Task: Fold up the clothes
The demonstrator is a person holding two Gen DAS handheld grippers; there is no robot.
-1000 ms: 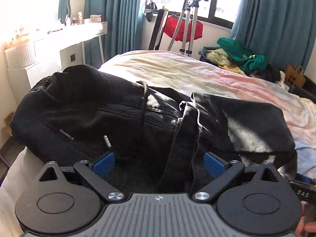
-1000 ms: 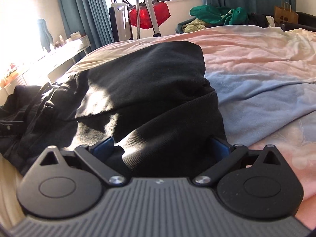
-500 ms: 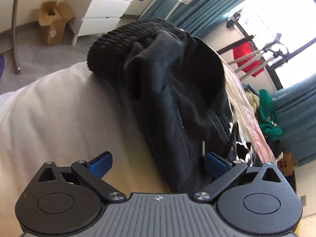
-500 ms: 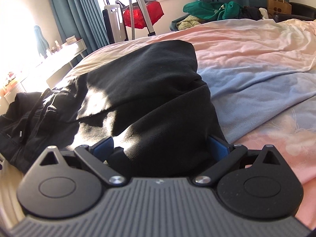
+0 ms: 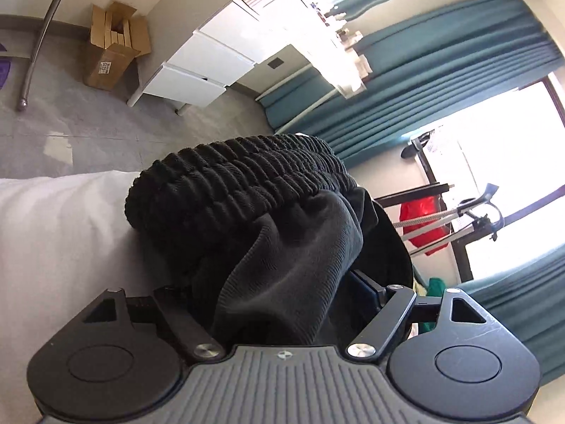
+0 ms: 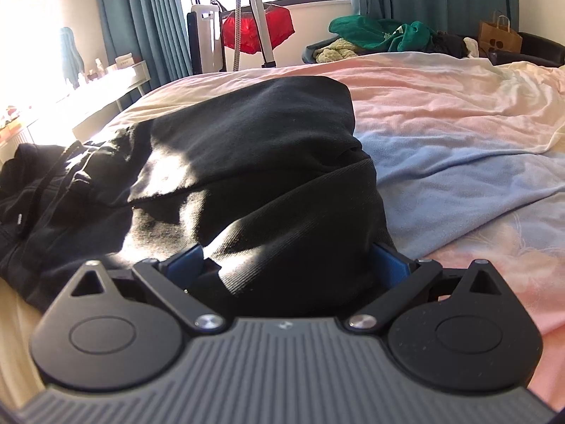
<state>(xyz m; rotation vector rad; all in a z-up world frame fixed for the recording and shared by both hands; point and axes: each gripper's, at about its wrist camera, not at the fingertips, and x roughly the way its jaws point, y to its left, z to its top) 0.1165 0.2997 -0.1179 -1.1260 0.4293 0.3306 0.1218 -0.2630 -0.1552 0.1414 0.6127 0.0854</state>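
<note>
Black sweatpants (image 6: 254, 162) lie on the bed, legs folded over to the right, waist end bunched at the left. In the left wrist view the ribbed elastic waistband (image 5: 233, 180) rises just ahead, at the bed's edge. My left gripper (image 5: 279, 296) is tilted sideways with the fabric below the waistband bunched between its jaws; the blue pads are mostly hidden by cloth and the jaws stand wide. My right gripper (image 6: 289, 265) has its jaws wide apart around the folded leg end, blue pads (image 6: 185, 265) showing on either side.
The bed has a pink, blue and cream cover (image 6: 459, 134). A white drawer desk (image 5: 212, 56) and a cardboard box (image 5: 113, 46) stand on the grey floor left of the bed. A red bag on a stand (image 6: 257, 28), teal curtains and a clothes pile (image 6: 381, 35) are at the back.
My left gripper has swung left and rolled over to the bed's edge, then pushed forward so the waistband fabric now sits between its jaws. My right gripper has barely moved.
</note>
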